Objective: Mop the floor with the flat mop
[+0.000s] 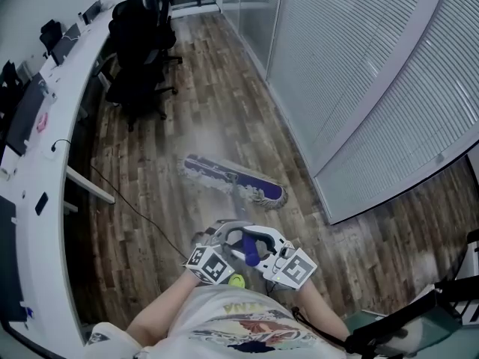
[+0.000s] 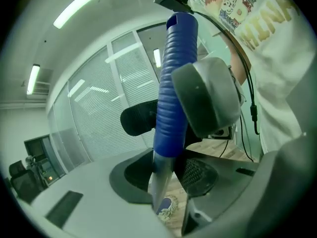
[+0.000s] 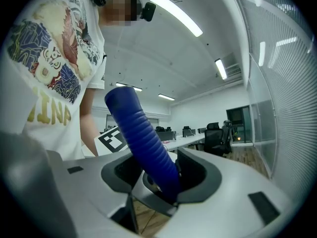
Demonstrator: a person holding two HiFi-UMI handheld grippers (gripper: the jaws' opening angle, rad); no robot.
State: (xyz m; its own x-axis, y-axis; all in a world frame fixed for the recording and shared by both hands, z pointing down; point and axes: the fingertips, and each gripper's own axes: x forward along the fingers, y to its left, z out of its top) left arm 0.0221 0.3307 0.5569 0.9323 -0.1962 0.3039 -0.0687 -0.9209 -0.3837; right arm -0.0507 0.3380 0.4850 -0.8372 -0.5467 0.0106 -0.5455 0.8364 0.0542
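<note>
Wood-plank office floor (image 1: 217, 66) runs between a long white desk (image 1: 60, 126) with black office chairs (image 1: 138, 43) and a blind-covered glass partition (image 1: 359, 66); the flat mop head (image 1: 233, 179) lies flat on the planks mid-aisle, set diagonally, well clear of both sides. The left gripper (image 2: 168, 175) is clamped on the mop's shaft just below its blue ribbed grip (image 2: 173, 83); the right gripper (image 3: 161, 175) is clamped on that grip itself; both sit close to the person's chest. Mopping looks to be under way; a faint pale haze shows on the planks beyond the head, but no clear wet track, so how much is done cannot be told; most of the aisle seems left.
</note>
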